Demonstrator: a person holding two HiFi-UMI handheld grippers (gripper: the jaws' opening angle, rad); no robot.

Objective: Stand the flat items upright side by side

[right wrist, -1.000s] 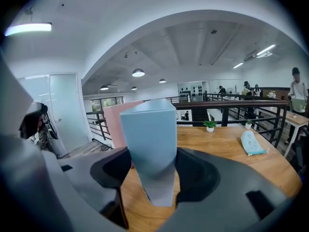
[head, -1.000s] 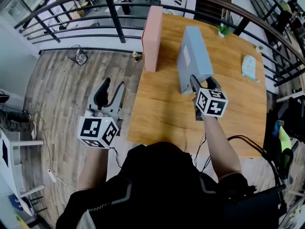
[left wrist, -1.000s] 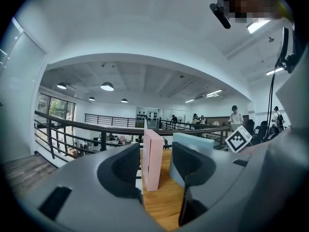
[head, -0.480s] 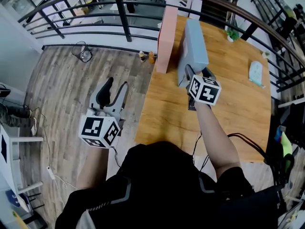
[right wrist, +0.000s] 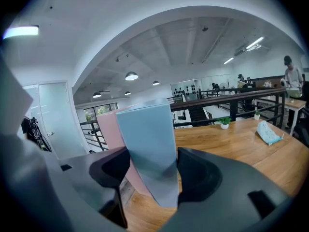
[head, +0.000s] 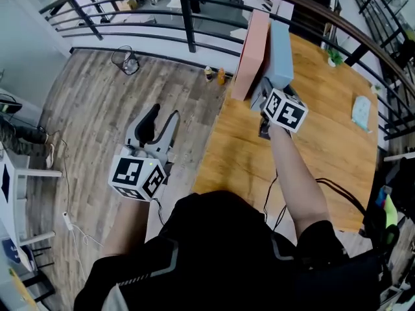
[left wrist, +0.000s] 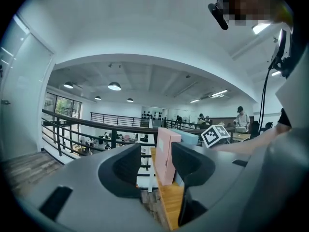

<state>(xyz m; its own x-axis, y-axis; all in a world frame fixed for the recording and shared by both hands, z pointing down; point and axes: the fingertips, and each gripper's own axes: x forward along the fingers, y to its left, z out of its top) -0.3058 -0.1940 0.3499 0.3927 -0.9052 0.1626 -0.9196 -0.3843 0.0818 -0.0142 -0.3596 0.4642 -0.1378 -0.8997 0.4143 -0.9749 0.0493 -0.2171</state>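
A pink box (head: 249, 54) stands upright at the far left edge of the wooden table (head: 311, 141). A pale blue box (head: 280, 44) stands right beside it, touching it. My right gripper (head: 267, 86) holds the near end of the blue box; in the right gripper view the blue box (right wrist: 149, 149) fills the gap between the jaws, which are easing open, with the pink box (right wrist: 113, 129) just behind. My left gripper (head: 159, 118) hangs over the floor left of the table, its jaws apart, closing slightly on nothing. In the left gripper view the pink box (left wrist: 164, 153) shows beyond the jaws.
A black railing (head: 188, 5) curves round the table's far side. A small teal item (head: 360, 112) and a potted plant (head: 334, 57) sit at the table's right and far edge. Two small bottles (head: 214, 75) stand on the wooden floor by the table's corner.
My right gripper has carried the blue box leftwards across the table, from well apart from the pink box to right against it. The left gripper has stayed where it was.
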